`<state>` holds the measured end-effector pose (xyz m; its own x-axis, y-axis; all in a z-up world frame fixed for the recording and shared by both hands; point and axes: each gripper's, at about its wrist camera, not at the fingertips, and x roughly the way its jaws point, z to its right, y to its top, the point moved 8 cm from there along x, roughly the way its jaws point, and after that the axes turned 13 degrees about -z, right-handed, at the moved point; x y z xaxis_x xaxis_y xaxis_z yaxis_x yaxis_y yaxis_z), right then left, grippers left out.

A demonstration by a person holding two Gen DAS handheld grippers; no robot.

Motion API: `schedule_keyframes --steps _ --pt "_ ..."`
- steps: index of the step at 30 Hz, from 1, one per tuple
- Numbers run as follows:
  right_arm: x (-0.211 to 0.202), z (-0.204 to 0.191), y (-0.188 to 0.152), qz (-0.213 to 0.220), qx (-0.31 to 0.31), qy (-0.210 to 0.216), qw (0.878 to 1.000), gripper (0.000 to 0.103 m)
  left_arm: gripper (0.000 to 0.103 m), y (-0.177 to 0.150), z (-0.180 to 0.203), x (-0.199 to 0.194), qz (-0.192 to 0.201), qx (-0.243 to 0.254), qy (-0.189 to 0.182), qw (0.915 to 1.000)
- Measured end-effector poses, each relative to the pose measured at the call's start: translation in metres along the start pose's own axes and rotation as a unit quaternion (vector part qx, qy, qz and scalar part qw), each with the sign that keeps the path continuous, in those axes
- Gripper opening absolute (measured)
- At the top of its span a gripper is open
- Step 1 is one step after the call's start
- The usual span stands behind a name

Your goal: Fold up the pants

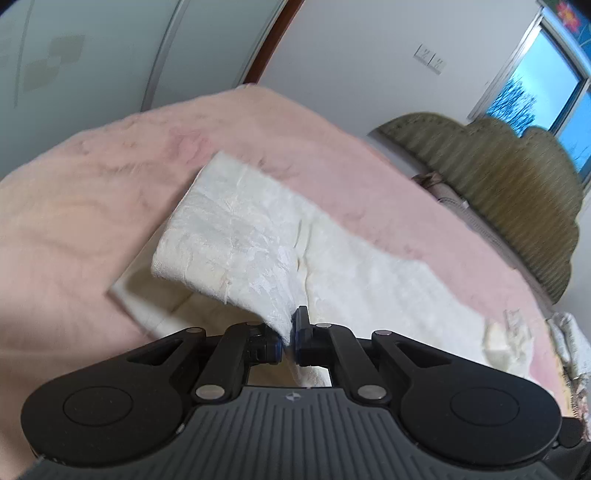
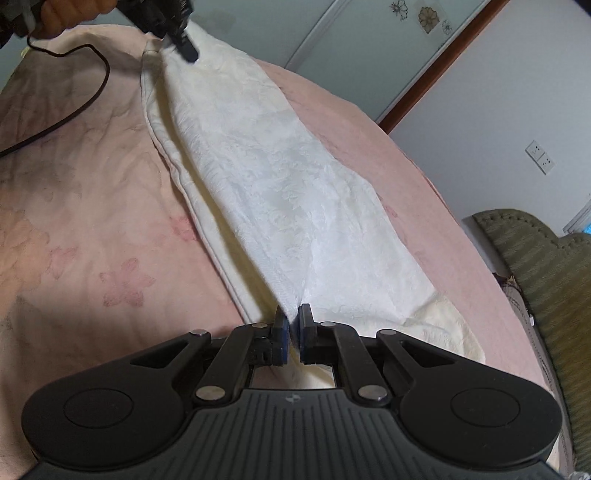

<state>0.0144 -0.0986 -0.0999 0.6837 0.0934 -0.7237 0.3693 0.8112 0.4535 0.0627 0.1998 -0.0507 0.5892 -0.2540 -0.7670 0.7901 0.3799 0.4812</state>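
Note:
White textured pants [image 1: 236, 236] lie on a pink bedspread [image 1: 74, 192]. In the left wrist view my left gripper [image 1: 290, 332] is shut on a corner of the pants, lifting a layer over the part that lies flat beneath. In the right wrist view my right gripper [image 2: 291, 332] is shut on another edge of the pants [image 2: 266, 177], and the cloth stretches taut from it up to the left gripper [image 2: 184, 48] at the top left, held by a hand [image 2: 70, 14].
An olive green upholstered headboard [image 1: 509, 192] stands at the right end of the bed. A black cable [image 2: 74, 107] trails over the bedspread [image 2: 74, 221] at the upper left of the right wrist view. Wardrobe doors [image 1: 92, 48] and a wall [image 1: 369, 66] are behind.

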Motion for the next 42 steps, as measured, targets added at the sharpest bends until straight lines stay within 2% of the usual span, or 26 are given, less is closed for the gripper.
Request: schedule_keyframes --steps 11,13,15,19,22,24,25,28,30,32,35,37,38,40,42 --pt "0.009 0.005 -0.003 0.004 0.023 0.009 1.000 0.005 0.012 -0.013 0.000 0.011 0.018 0.045 0.065 0.9967" --pt "0.011 0.008 -0.003 0.012 0.043 0.007 0.999 0.006 0.023 -0.013 0.001 0.011 0.020 0.046 0.078 0.9957" --pt "0.011 0.007 -0.003 0.016 0.049 0.000 0.999 0.006 0.028 -0.012 0.004 0.007 0.019 0.054 0.088 0.9944" --pt "0.011 0.006 -0.005 0.024 0.050 -0.015 0.998 0.009 0.034 -0.010 0.008 -0.007 0.028 0.049 0.119 0.9912" --pt "0.004 0.010 -0.008 0.025 0.043 -0.038 0.998 0.025 0.034 -0.009 0.015 -0.022 0.045 0.049 0.129 0.9894" --pt "-0.009 0.015 -0.016 0.032 0.043 -0.040 0.998 0.054 0.034 -0.006 0.025 -0.032 0.062 0.056 0.134 0.9874" --pt "-0.017 0.020 -0.022 0.037 0.048 -0.028 0.998 0.060 0.035 -0.005 0.031 -0.036 0.073 0.063 0.137 0.9858" --pt "-0.038 0.048 -0.048 0.043 0.102 0.007 0.994 0.062 0.040 -0.002 0.058 -0.041 0.099 0.093 0.130 0.9822" --pt "-0.045 0.080 -0.071 0.042 0.173 -0.006 0.984 0.062 0.051 -0.002 0.082 -0.032 0.106 0.121 0.115 0.9802" --pt "-0.047 0.120 -0.104 0.037 0.263 -0.029 0.964 0.062 0.052 -0.006 0.111 -0.015 0.097 0.150 0.088 0.9800" --pt "-0.041 0.176 -0.162 0.033 0.410 -0.042 0.911 0.062 0.052 -0.021 0.163 0.014 0.066 0.206 0.019 0.9762" --pt "-0.031 0.204 -0.201 0.020 0.494 -0.036 0.869 0.062 0.052 -0.035 0.196 0.031 0.055 0.251 -0.004 0.9665" --pt "-0.024 0.212 -0.216 0.009 0.517 -0.034 0.855 0.062 0.053 -0.043 0.211 0.038 0.054 0.272 -0.011 0.9607" --pt "-0.006 0.221 -0.246 -0.040 0.547 -0.036 0.835 0.062 0.053 -0.058 0.237 0.052 0.050 0.316 -0.023 0.9472" --pt "0.006 0.222 -0.267 -0.087 0.554 -0.063 0.825 0.061 0.053 -0.071 0.255 0.065 0.038 0.346 -0.035 0.9367"
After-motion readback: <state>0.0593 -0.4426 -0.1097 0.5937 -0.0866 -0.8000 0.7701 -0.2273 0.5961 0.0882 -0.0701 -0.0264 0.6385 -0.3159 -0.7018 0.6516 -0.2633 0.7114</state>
